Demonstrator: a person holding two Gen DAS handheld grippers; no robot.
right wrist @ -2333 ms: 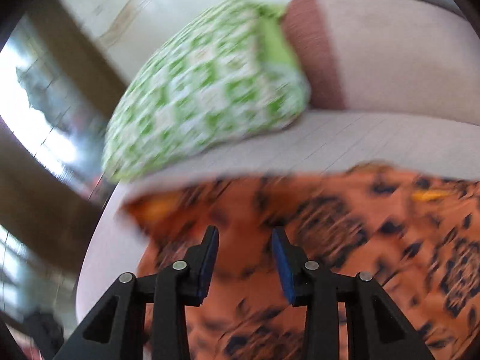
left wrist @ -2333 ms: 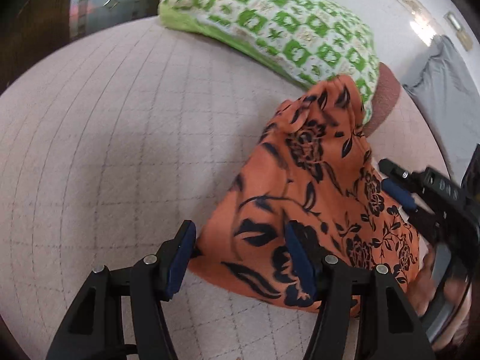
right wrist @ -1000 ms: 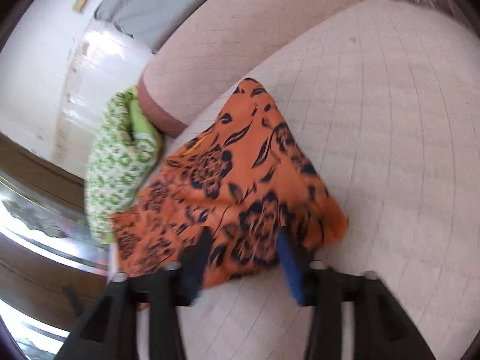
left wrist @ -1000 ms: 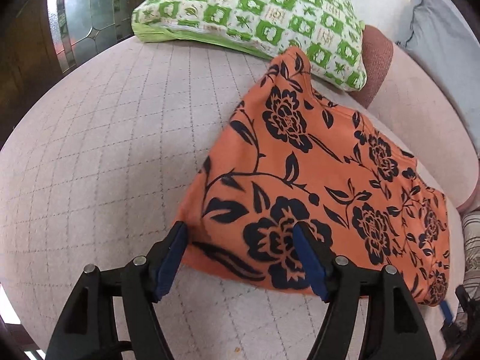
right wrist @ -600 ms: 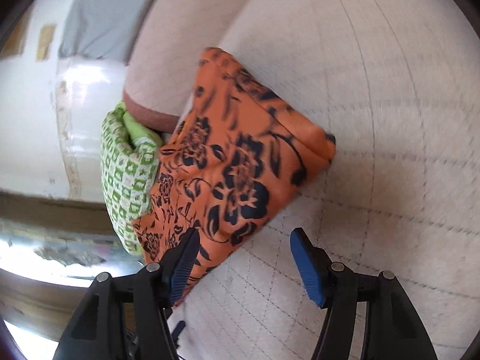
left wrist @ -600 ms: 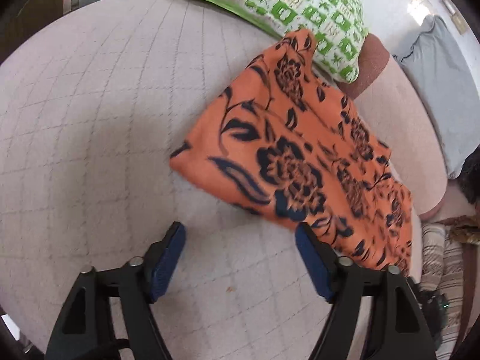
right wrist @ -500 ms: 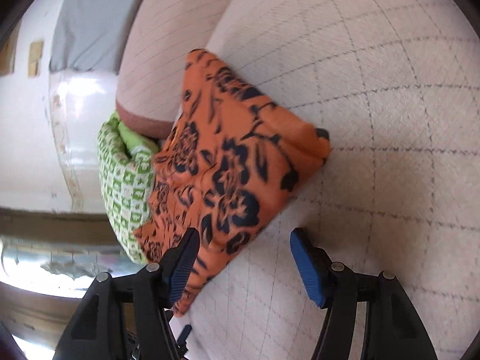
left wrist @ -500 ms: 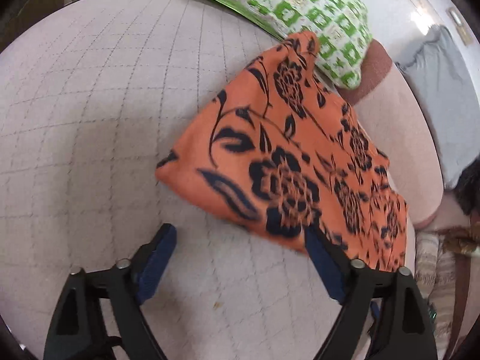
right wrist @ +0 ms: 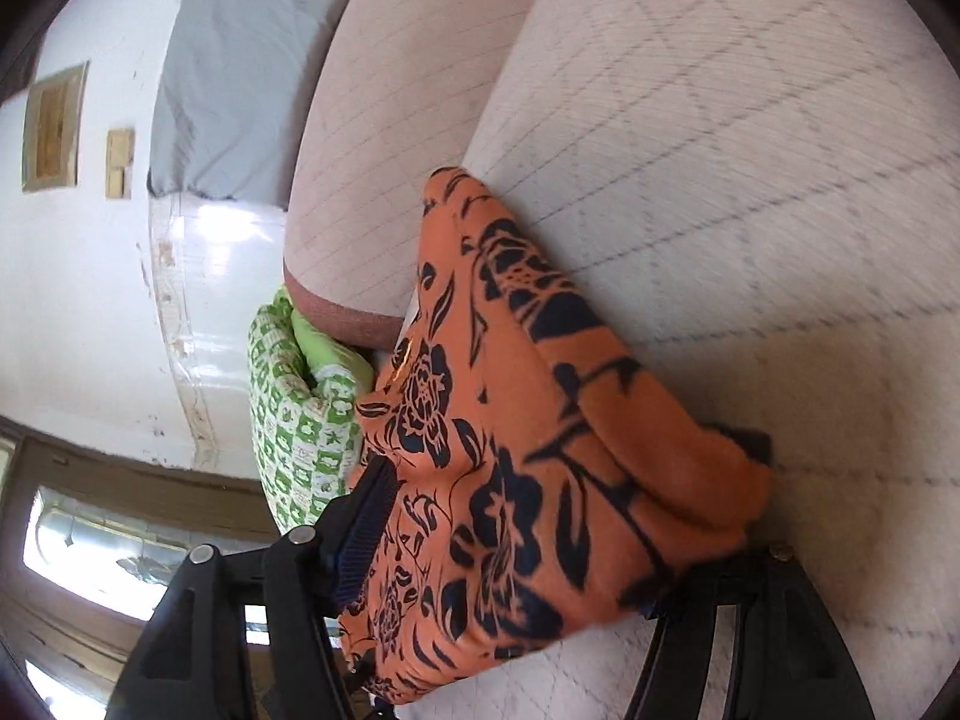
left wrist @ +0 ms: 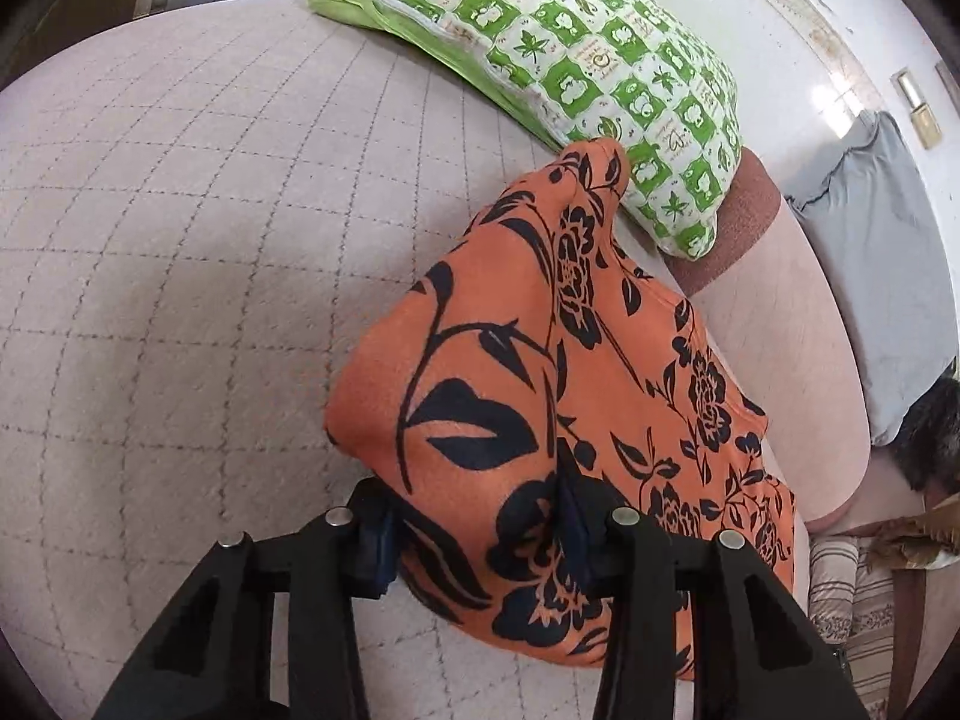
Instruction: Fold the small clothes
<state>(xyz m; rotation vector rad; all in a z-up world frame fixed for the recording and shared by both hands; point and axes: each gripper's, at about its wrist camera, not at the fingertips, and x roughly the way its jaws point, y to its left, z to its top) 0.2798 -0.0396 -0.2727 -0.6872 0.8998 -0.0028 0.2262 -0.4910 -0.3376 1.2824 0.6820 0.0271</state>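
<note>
An orange garment with a black flower print (left wrist: 540, 396) lies folded on a pale quilted cushion (left wrist: 180, 240). My left gripper (left wrist: 477, 525) is wide open around the garment's near corner, one pad on each side, and the cloth lies between them. In the right wrist view the same garment (right wrist: 528, 468) fills the space between my right gripper's (right wrist: 516, 564) spread fingers. The left finger (right wrist: 360, 522) shows its blue pad; the right finger is mostly hidden under the cloth. Neither gripper pinches the cloth.
A green and white patterned pillow (left wrist: 570, 60) lies at the back, touching the garment's far end. A pink bolster with a brown end (left wrist: 774, 276) and a grey cushion (left wrist: 888, 276) line the right side. A striped cloth (left wrist: 840, 594) sits at the lower right.
Both grippers were pulled back from the garment half a second ago. They have moved forward again and now straddle its opposite ends, still open.
</note>
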